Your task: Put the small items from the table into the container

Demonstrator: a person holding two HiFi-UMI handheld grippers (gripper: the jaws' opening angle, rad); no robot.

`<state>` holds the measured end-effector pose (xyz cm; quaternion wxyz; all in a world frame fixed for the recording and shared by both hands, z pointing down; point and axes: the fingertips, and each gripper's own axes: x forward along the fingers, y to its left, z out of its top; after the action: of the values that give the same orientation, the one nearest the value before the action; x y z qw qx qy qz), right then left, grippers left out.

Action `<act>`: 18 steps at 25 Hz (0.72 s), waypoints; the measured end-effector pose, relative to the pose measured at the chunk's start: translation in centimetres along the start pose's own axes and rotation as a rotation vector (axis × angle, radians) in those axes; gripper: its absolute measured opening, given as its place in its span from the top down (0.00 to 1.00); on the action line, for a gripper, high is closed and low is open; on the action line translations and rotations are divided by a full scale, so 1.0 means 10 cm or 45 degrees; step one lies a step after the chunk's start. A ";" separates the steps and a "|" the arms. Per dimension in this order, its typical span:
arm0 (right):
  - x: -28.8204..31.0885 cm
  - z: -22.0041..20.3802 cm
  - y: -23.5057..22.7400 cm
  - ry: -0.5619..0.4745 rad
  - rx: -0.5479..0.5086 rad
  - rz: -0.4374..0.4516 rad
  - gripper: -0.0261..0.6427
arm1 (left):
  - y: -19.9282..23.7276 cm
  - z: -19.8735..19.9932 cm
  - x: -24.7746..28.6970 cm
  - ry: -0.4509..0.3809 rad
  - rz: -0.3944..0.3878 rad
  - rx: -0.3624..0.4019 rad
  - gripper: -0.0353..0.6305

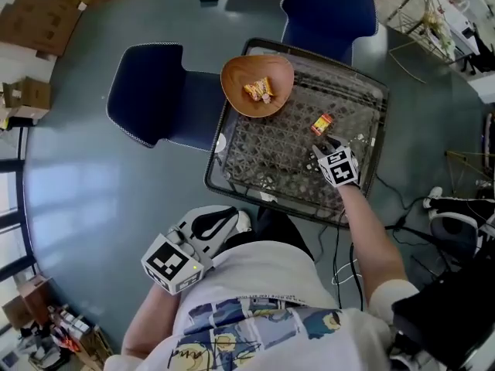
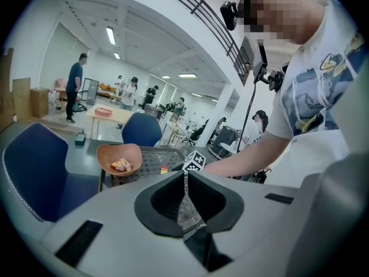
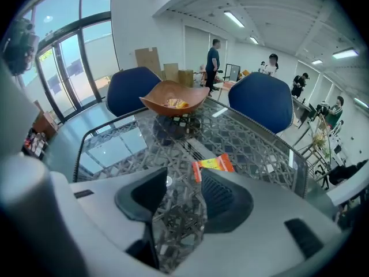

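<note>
Head view: right gripper (image 1: 323, 151) is over the table (image 1: 263, 161), jaws apart and empty, tilted down at the orange packet (image 1: 322, 123) lying at its 12 o'clock. Looks lined up for a pick. Bowl (image 1: 236, 79), at the packet's 10 o'clock, already holds wrapped sweets (image 1: 259, 90). Left gripper (image 1: 227, 216) is closed on nothing, parked off-table at 7 o'clock, likely just out of the way.

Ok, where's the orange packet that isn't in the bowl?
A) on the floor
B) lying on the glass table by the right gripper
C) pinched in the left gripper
B: the orange packet lies on the glass table, just ahead of the open right gripper and outside the wooden bowl.
</note>
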<state>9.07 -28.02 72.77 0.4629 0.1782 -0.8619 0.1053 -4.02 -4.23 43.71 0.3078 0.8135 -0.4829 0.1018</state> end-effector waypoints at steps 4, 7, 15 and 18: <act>0.32 0.03 -0.29 0.053 -0.015 0.003 0.69 | 0.13 0.00 0.08 0.010 0.047 -0.059 0.93; 0.53 0.01 -0.47 0.094 -0.030 -0.010 0.66 | 0.19 -0.01 0.11 0.019 0.070 -0.094 0.93; 0.85 -0.06 -0.58 0.154 0.026 0.038 0.65 | 0.35 -0.09 0.10 0.030 0.125 -0.150 0.93; 0.85 -0.04 -0.56 0.139 0.038 0.037 0.65 | 0.38 -0.11 0.09 0.026 0.134 -0.157 0.93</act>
<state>7.36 -34.78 80.21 0.5048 0.1663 -0.8363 0.1343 -6.63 -5.56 46.53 0.3565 0.7653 -0.5273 0.0961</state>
